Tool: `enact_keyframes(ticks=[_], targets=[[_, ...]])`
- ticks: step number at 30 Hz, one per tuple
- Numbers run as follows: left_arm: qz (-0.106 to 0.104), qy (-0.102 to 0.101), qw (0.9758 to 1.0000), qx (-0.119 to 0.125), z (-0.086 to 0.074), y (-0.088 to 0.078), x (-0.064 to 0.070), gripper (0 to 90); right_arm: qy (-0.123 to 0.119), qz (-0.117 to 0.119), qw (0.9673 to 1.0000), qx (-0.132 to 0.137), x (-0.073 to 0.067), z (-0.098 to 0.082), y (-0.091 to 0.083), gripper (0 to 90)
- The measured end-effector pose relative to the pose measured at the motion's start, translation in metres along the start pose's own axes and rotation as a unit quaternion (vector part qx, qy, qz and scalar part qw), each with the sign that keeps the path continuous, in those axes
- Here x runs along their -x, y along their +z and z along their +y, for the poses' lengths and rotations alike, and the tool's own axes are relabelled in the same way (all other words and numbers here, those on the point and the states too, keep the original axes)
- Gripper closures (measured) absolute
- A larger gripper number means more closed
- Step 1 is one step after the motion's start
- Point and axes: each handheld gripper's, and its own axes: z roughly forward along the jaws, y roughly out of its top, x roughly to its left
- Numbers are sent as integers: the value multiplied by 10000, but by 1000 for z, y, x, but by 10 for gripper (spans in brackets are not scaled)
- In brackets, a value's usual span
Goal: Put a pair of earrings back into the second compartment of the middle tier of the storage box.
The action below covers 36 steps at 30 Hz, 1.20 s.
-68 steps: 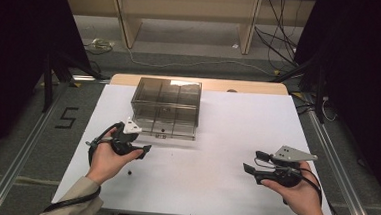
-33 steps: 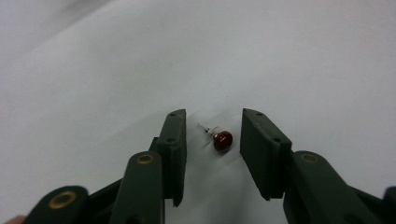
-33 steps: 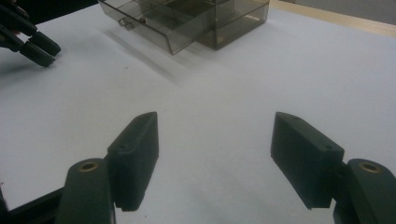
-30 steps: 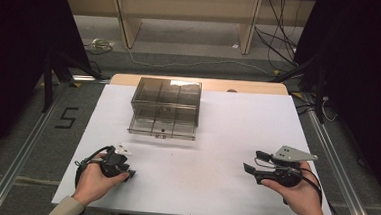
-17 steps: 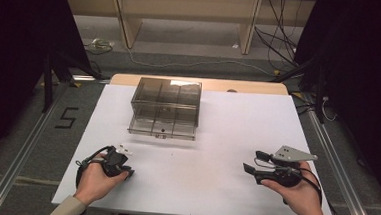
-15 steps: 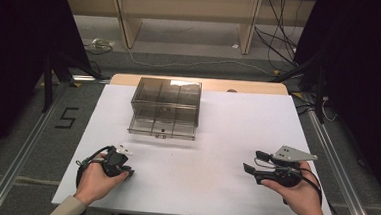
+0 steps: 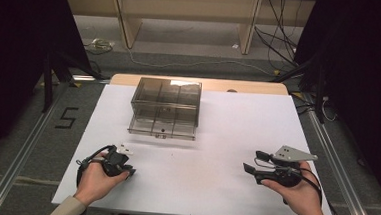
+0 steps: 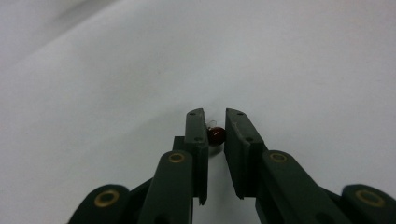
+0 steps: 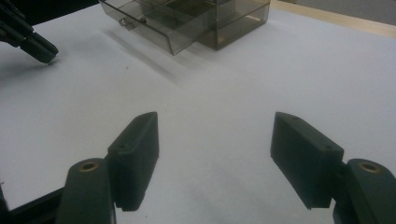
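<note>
1. Left hand-held gripper (image 8: pixel 215 122) is low on the white surface (image 7: pixel 227 130), near the person's front-left corner. Its jaws have just been closing, and a small dark-red bead-like thing (image 8: pixel 216 135) sits between them.
2. The bead seems pinched: the left jaw touches it, the right jaw is at its edge. Contact on that side is hard to confirm, so this is probably a light grip, not a firm one.
3. The bead lies on the surface, right at the jaw tips. A small clear or whitish bit sits under or behind it; too tiny to say what it is.
4. The tips point down at the surface, likely because something that small can only be caught at the very ends of the pads.
5. Right hand-held gripper (image 9: pixel 215 140) is spread wide with nothing between the jaws. It hovers over the front-right of the surface, well apart from the bead. It looks parked, kept out of the way while the left works.
6. A smoky clear drawer box (image 7: pixel 166 106) stands toward the back centre, its lower drawer (image 9: pixel 154 28) pulled out toward the person. Judgement: the open drawer is the likely drop spot for the bead, which explains why it is left out.
7. Step in hand: securing the pick before any lift.
</note>
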Motion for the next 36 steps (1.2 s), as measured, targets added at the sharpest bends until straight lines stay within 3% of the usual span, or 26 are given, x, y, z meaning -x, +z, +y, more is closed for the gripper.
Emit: enact_keyframes(ticks=[36], targets=[[224, 190, 9980, 561, 18, -7, 2, 792, -12, 8, 10000, -1, 0, 0, 1, 332]])
